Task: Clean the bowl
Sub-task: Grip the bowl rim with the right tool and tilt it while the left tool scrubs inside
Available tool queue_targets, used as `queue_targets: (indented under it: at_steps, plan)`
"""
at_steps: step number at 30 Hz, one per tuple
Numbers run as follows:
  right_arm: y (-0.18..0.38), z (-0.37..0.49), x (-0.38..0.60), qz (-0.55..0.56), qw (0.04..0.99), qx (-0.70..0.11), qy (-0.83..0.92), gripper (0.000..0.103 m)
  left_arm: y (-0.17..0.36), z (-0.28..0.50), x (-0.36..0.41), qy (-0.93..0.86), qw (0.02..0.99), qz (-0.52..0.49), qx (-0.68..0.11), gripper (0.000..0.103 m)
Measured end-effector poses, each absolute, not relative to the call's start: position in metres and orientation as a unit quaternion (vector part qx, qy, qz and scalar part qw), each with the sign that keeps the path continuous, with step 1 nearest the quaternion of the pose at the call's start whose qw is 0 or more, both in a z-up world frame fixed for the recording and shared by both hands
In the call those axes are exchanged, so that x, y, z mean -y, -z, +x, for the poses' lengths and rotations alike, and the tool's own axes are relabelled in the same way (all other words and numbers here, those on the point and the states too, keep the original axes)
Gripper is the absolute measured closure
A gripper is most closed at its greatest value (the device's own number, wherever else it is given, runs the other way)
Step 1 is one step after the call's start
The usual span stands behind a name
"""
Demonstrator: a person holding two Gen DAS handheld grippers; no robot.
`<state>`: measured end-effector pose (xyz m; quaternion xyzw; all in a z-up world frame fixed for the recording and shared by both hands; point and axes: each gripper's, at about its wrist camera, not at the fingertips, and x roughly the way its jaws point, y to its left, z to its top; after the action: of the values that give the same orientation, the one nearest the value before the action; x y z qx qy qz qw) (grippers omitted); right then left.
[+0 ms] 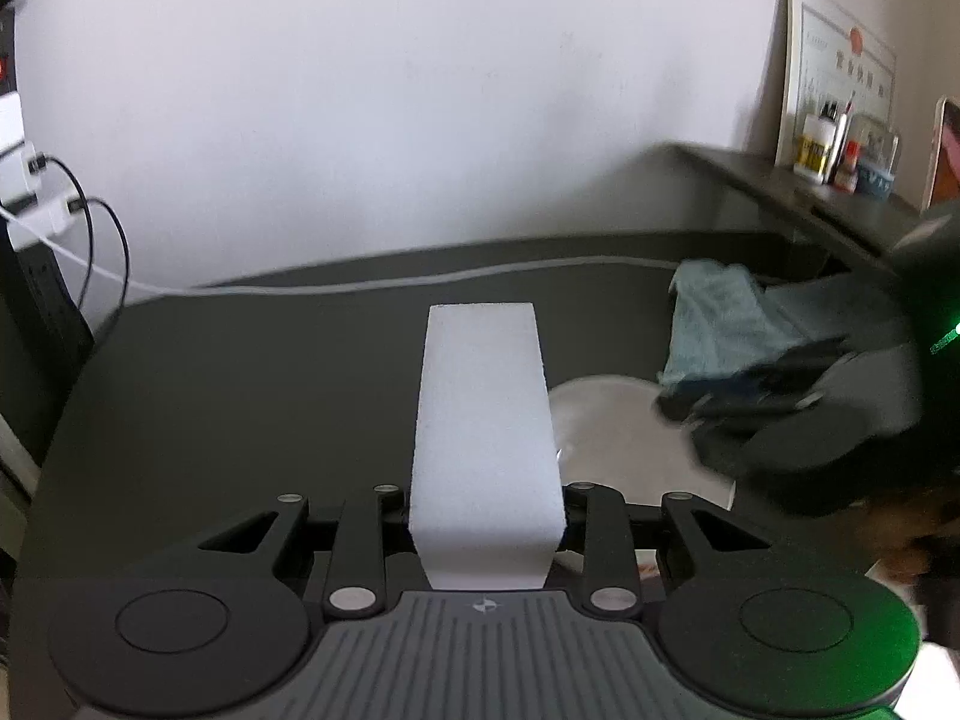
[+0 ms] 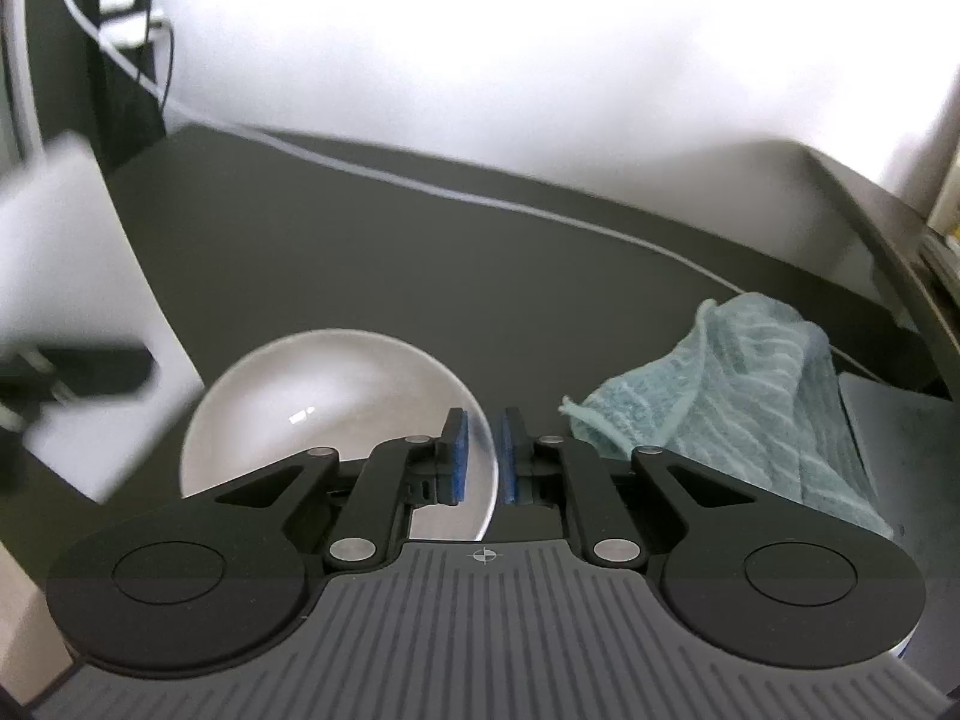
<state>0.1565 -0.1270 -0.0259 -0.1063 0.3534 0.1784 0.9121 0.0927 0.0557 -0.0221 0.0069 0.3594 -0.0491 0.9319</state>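
One bowl [image 2: 336,408], one sponge [image 1: 486,444], one towel [image 2: 732,396] (teal), two cables [image 1: 102,228].

Two claw-mounted fisheye views, both looking forward over the dark worktop [image 1: 240,372] toward the pale wall.

The left wrist camera sits just behind the left claw [image 1: 487,498], level and low, facing the wall, with the shelf at far right. The right wrist camera sits behind the right claw [image 2: 483,450], tilted further down and close over the white bowl [image 2: 336,408]. Both views share the bowl, the teal towel [image 2: 738,390], the white cable and the worktop's back edge; each catches the other claw, blurred, at its margin.
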Motion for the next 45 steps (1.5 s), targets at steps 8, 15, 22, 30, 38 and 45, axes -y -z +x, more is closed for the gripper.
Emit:
queue_targets:
  at_steps: [8,15,22,30,38,45]
  plan:
    - [0.019,0.129,0.148,-0.099,0.916,-0.347,-0.175,0.08,0.036,0.106,-0.056,0.03,0.925,-0.019,-0.378,0.073]
    - [0.022,0.117,0.144,-0.089,0.914,-0.35,-0.187,0.075,0.028,0.092,-0.056,0.028,0.926,-0.022,-0.377,0.072]
    - [0.024,0.106,0.142,-0.079,0.911,-0.357,-0.191,0.07,0.025,0.07,-0.05,0.021,0.925,-0.013,-0.38,0.072]
    - [0.025,0.097,0.147,-0.067,0.907,-0.378,-0.173,0.064,0.026,0.058,-0.043,0.024,0.927,0.011,-0.373,0.074]
    - [0.034,0.106,0.153,-0.018,0.904,-0.399,-0.155,0.071,0.026,0.049,-0.046,-0.002,0.952,0.007,-0.306,0.074]
    - [0.037,0.109,0.16,0.036,0.897,-0.417,-0.143,0.071,0.038,0.064,-0.042,-0.006,0.958,-0.014,-0.288,0.074]
